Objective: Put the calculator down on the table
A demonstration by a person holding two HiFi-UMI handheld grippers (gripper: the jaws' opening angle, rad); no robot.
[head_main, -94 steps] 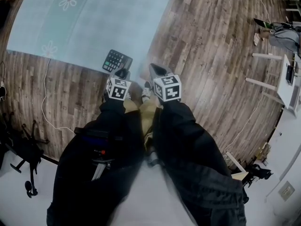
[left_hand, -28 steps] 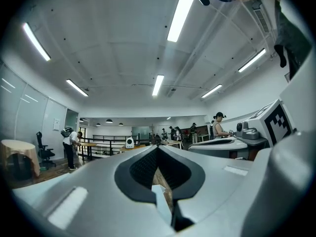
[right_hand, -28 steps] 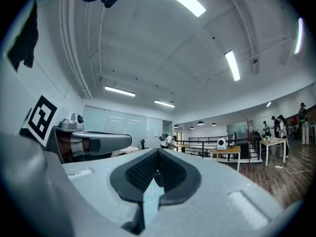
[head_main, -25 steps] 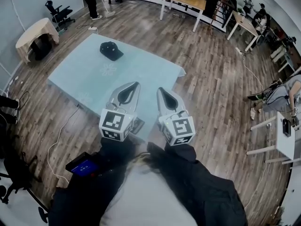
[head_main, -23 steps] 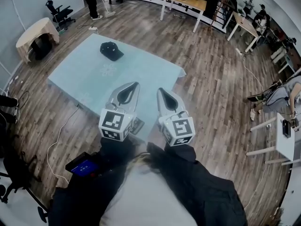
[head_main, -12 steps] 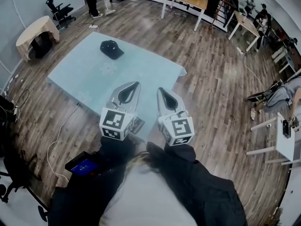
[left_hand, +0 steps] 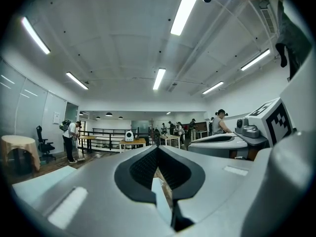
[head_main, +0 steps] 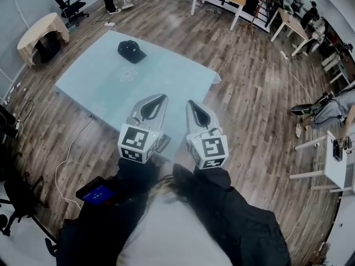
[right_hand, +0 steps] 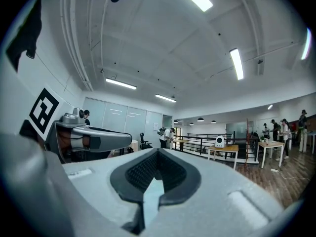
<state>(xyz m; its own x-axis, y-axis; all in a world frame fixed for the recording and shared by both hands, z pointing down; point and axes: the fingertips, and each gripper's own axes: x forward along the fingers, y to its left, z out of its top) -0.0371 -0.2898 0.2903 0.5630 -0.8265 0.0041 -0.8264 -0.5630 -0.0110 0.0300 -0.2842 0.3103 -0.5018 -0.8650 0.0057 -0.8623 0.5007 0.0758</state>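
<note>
Calculator (head_main: 162, 142) lies on the table (head_main: 166, 76) by its near edge, mostly hidden behind your left gripper (head_main: 160, 97). Left & right gripper (head_main: 190, 103) side by side, both jaws clenched, nothing in them; cap (head_main: 131, 50) at far end

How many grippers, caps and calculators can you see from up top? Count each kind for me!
Grippers: 2, the left gripper and the right gripper
Cap: 1
Calculator: 1, peeking out beside the left gripper
Total: 4
</note>
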